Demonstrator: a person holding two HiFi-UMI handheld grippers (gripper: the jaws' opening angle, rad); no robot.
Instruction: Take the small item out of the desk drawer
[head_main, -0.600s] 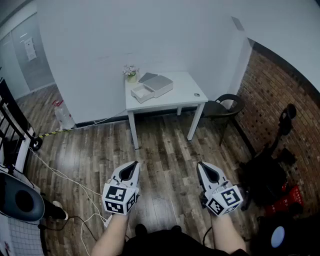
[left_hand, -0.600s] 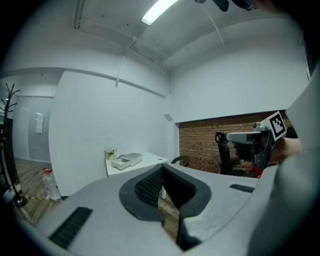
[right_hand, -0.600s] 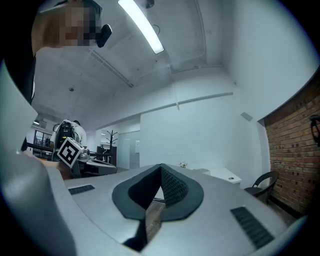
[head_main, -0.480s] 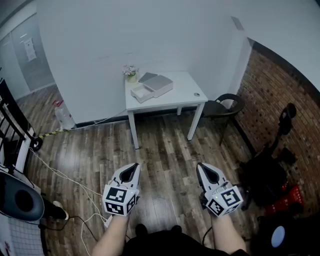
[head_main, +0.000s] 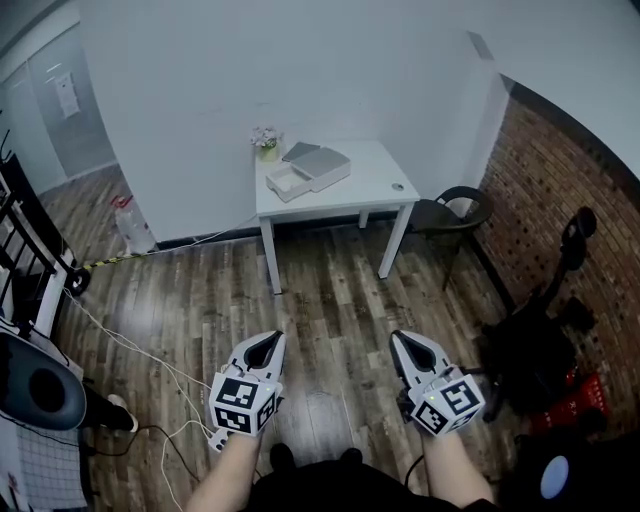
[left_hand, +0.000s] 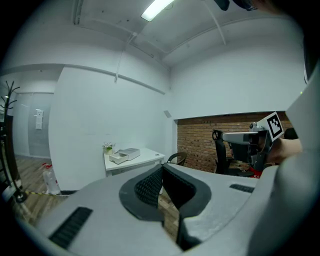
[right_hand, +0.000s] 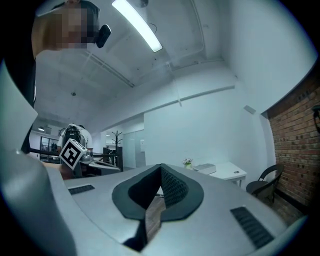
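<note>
Closest to you, both hands sit low over the wood-plank floor (head_main: 330, 300). Your left claw (head_main: 270, 340) is clenched, tips meeting with nothing between them. Your right claw (head_main: 399, 338) is clenched and empty too. They are side by side and well apart from each other, both pointing toward the bench ahead.

To your left, white cables (head_main: 130, 358) trail across the planks toward a dark rounded object (head_main: 35, 392) at the edge of the view. To your right stands black equipment (head_main: 530, 350) with something red (head_main: 575, 400) beside it, in front of the brick wall (head_main: 560, 190).

Farther on, the white bench (head_main: 370, 190) stands on the floor against the white wall (head_main: 250, 70), well apart from both claws. On it rests a grey drawer box (head_main: 322, 164) with its drawer (head_main: 287, 181) pulled out toward the bench's left front. What lies in the drawer is too small to tell from here. A small flower pot (head_main: 265, 141) sits at the back left corner, just beside the box, and a small dark object (head_main: 398, 186) lies near the right edge.

A black chair (head_main: 455, 215) stands just beside the bench's right end. A clear plastic bottle (head_main: 130, 225) stands on the floor by the wall to the left, and a door (head_main: 50, 110) is in the far left corner.
</note>
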